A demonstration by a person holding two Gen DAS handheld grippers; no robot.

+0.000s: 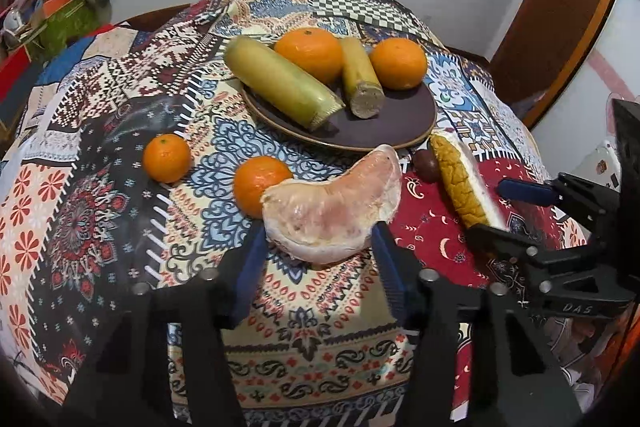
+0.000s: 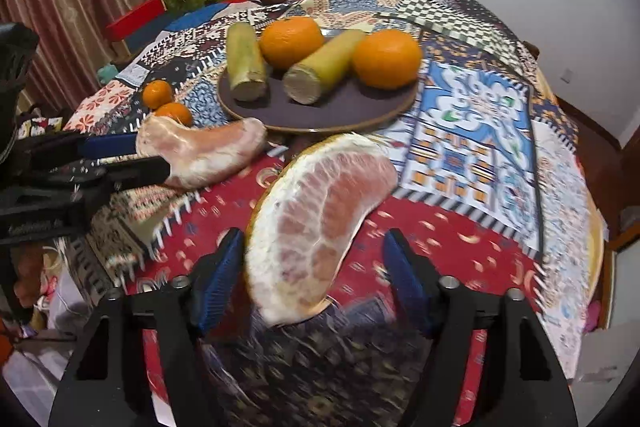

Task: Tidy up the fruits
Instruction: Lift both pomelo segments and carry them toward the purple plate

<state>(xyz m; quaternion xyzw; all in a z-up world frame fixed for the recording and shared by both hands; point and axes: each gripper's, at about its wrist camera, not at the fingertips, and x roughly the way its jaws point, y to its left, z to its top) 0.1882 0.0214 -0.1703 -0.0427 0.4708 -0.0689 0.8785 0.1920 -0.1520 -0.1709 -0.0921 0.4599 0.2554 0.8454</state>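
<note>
Straddling the pomelo wedge (image 2: 316,227) on the desk cloth (image 2: 440,227) with the right gripper (image 2: 314,267), jaws open; bracketing the peeled segment (image 1: 332,203) with the left gripper (image 1: 318,247), grip impossible to tell. Risks crushing soft pulp under a hard squeeze, or bumping cane (image 1: 280,83) off the crowded plate (image 1: 380,123) beyond

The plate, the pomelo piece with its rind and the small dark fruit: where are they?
plate (image 1: 384,125): left wrist view, bare dark middle.
pomelo piece with its rind (image 2: 320,223): right wrist view, pink flesh.
small dark fruit (image 1: 426,165): left wrist view, its rounded top.
</note>
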